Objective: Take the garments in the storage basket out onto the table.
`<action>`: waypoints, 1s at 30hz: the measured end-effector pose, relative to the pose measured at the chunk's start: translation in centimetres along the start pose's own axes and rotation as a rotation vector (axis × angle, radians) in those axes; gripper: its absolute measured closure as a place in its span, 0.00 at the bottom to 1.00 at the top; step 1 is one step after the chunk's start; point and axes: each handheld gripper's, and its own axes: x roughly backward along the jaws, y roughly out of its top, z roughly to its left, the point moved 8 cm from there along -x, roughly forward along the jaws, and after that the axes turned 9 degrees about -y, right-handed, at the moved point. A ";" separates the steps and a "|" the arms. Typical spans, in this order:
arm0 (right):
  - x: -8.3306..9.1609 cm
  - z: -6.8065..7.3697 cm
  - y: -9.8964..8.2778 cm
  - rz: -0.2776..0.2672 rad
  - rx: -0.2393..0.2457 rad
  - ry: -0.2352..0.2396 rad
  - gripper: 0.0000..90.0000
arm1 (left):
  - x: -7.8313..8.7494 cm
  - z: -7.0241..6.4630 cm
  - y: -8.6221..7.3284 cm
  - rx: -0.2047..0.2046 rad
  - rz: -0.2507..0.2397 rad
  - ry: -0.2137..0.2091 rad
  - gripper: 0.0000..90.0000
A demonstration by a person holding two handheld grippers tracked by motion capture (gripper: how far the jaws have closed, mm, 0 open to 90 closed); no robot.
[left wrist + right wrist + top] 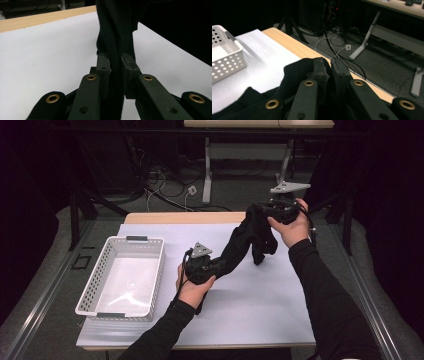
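Left gripper (212,265) low over the middle of the white surface (260,305), its fingers (103,67) pinched tight on a black cloth (240,242). Just a thin fold of cloth squeezed between the two pads, seen up close in the left gripper view (115,45). Right gripper (267,210) up higher, over the far right corner of the surface, fingers (320,68) almost fully together and clamped on the other end of the same cloth (294,72). Cloth stretched in the air from one gripper to the other, sloping up to the right, with a loose bit hanging down under the right hand (292,227). Lower end near the left hand (192,287), close to the surface. White basket (92,290) with holes on the left side, well apart from the cloth.
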 end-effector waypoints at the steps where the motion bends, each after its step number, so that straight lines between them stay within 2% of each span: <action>1: 0.0 0.0 0.0 0.000 0.000 0.000 0.92 | 0.0 0.0 0.0 0.000 0.000 0.000 0.88; 2: -0.3 0.3 0.0 -0.001 0.005 -0.003 0.88 | -0.1 0.2 -0.2 0.004 0.012 0.004 0.88; 4: -1.0 0.8 -0.6 0.015 0.023 -0.033 0.73 | -0.4 0.7 -0.7 0.015 0.036 0.018 0.87; 6: -1.4 1.0 -1.5 0.046 0.072 -0.069 0.68 | -1.0 1.3 -1.5 0.025 0.086 0.030 0.87; 7: -1.5 1.2 -2.0 0.057 0.081 -0.076 0.65 | -1.3 1.6 -1.9 0.031 0.115 0.035 0.87; 8: -1.5 1.5 -2.9 0.074 0.072 -0.070 0.61 | -1.5 1.7 -2.4 0.034 0.144 0.038 0.87; 9: -1.5 1.5 -2.9 0.074 0.072 -0.070 0.61 | -1.8 1.8 -2.8 0.044 0.169 0.039 0.87; 10: -1.4 1.8 -3.8 0.081 0.056 -0.061 0.58 | -1.9 1.9 -3.1 0.045 0.180 0.040 0.87; 12: -1.3 2.0 -4.4 0.088 0.046 -0.054 0.57 | -2.1 1.9 -3.5 0.044 0.187 0.035 0.87; 13: -1.0 2.5 -5.6 0.106 0.037 -0.038 0.57 | -2.1 1.8 -3.6 0.046 0.191 0.036 0.87; 14: -1.0 2.5 -5.6 0.106 0.037 -0.038 0.57 | -2.2 1.8 -3.7 0.050 0.193 0.035 0.87; 19: -0.6 3.8 -8.8 0.135 0.029 -0.017 0.56 | -2.5 1.5 -4.1 0.050 0.199 0.028 0.86; 24: 0.1 4.5 -12.2 0.141 -0.027 -0.024 0.54 | -2.6 0.9 -4.5 0.049 0.201 0.013 0.86; 27: 0.5 4.7 -14.6 0.177 -0.046 -0.038 0.54 | -2.6 0.7 -4.6 0.045 0.203 0.013 0.86; 30: 0.7 4.9 -16.6 0.201 -0.086 -0.038 0.54 | -2.6 0.8 -4.6 0.047 0.199 0.013 0.86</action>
